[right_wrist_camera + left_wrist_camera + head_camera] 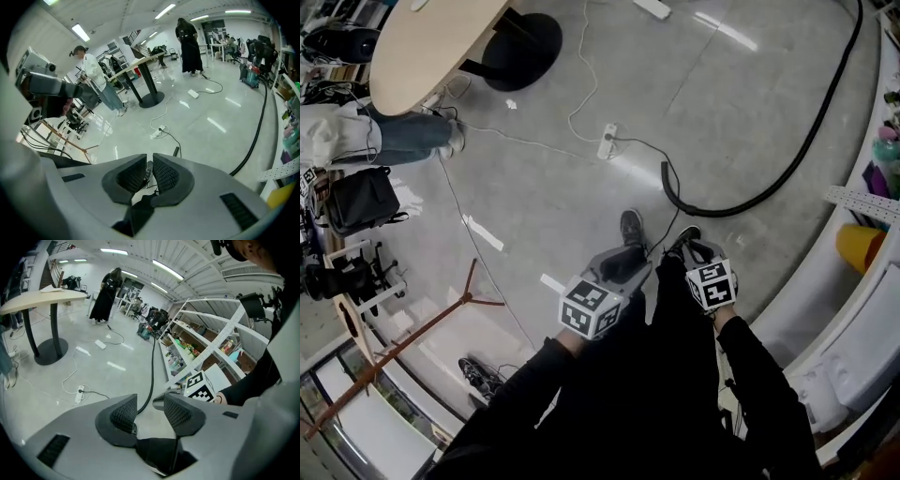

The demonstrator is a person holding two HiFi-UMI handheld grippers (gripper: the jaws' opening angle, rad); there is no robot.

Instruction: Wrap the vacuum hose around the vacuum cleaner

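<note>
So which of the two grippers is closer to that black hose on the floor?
Right. The right gripper hangs just short of the bend in the black hose; the left gripper is alongside it, further left and farther from the hose.

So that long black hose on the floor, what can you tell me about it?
The hose is long, thin and black, seemingly flexible plastic. It lies loose on the glossy grey floor in one wide curve. Its near end hooks round just ahead of the person's shoes; the rest runs away beside the shelves. A thin black cable passes right by that end; whether they touch is unclear.
</note>
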